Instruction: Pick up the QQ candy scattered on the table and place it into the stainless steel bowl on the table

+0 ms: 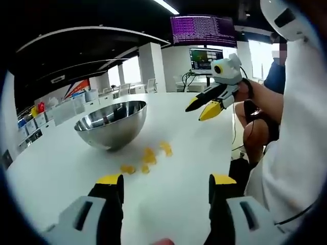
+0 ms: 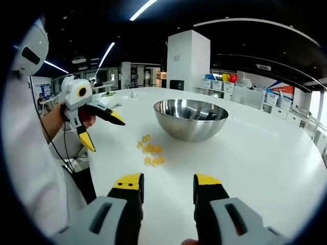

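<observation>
Left gripper (image 1: 166,185): nearest the lens in the left gripper view, its two yellow-tipped black jaws spread wide apart with nothing between them, held above the bench just short of the candy. Seen from the right gripper view (image 2: 102,130), it hangs in the air at the bench's near edge, jaws splayed and pointing toward the candy, touching nothing.

Right gripper (image 2: 168,185): jaws likewise parted with an empty gap, raised over the bench and aimed at the candy and bowl. From the left gripper view (image 1: 203,107) it floats above the bench well right of the bowl, held by a hand, tips angled down and left, apart and empty.

Bench (image 1: 194,168): large, white, rounded top; carries the bowl and the candy.

Person (image 1: 301,132): white sleeve close along the right of the left gripper view; a forearm reaches in behind the right gripper.

Bowl (image 1: 111,124): shiny steel, upright on the bench, beyond the candy; whether anything lies inside I cannot tell. Also in the right gripper view (image 2: 191,119).

Candy (image 1: 148,158): small yellow-orange pieces scattered loosely on the bench, just in front of the bowl and not touching it, between the bowl and the grippers. In the right gripper view (image 2: 151,150) the cluster lies left of and in front of the bowl.

Monitors (image 1: 204,38): two lit screens far behind the bench.
</observation>
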A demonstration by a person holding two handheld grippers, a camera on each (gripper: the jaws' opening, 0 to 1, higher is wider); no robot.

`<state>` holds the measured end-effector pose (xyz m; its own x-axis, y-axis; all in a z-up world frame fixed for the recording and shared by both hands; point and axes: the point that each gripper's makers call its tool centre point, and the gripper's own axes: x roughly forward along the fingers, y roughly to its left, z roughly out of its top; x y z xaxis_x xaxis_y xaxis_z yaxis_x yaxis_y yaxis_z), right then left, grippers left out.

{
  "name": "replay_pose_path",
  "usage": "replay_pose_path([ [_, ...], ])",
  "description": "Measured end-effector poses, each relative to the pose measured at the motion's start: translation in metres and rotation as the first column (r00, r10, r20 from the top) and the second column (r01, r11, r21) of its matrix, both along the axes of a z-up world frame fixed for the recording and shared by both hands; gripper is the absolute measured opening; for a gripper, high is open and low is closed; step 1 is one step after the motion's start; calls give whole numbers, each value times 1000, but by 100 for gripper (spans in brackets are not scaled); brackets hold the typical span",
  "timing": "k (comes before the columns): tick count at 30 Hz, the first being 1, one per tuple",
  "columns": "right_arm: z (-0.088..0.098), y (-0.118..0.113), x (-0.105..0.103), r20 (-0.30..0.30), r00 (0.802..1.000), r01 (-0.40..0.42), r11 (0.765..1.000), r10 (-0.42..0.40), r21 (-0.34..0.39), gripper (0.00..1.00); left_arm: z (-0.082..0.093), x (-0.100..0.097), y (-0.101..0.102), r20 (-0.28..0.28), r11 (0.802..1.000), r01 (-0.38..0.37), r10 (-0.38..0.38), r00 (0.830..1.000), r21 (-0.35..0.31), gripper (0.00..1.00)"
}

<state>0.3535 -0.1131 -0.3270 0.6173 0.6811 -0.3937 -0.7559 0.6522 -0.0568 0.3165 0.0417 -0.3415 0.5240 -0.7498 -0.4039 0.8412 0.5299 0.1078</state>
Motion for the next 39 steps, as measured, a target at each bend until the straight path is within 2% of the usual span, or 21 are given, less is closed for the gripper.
replay_pose_path([
  [4,4,10,6,8,1000,-7,1000,7,14,38,1,1,3,5,1000,-11,11,1000,-8,67],
  [7,3,18,10,-10,1000,-11,1000,11,17,37,0,1,5,5,1000,-14,14,1000,-6,67],
  [17,-12,44,22,-47,998,-41,999,41,-14,34,0,0,10,26,999,-29,29,999,14,66],
  [21,-14,50,30,-55,998,-40,999,40,-5,31,0,1,13,25,999,-39,39,999,19,66],
  [24,-19,54,32,-82,996,-41,999,40,-10,28,1,0,13,36,999,-42,41,999,33,65],
  [28,-24,59,37,-87,995,-45,999,44,-19,28,1,-4,14,40,999,-31,29,999,45,65],
  [33,-30,68,46,-101,994,-42,999,40,-23,24,-1,-7,15,14,999,-41,41,999,17,65],
  [39,-37,72,53,-123,992,-39,998,34,-39,19,-4,-7,18,13,998,-50,50,999,33,64],
])
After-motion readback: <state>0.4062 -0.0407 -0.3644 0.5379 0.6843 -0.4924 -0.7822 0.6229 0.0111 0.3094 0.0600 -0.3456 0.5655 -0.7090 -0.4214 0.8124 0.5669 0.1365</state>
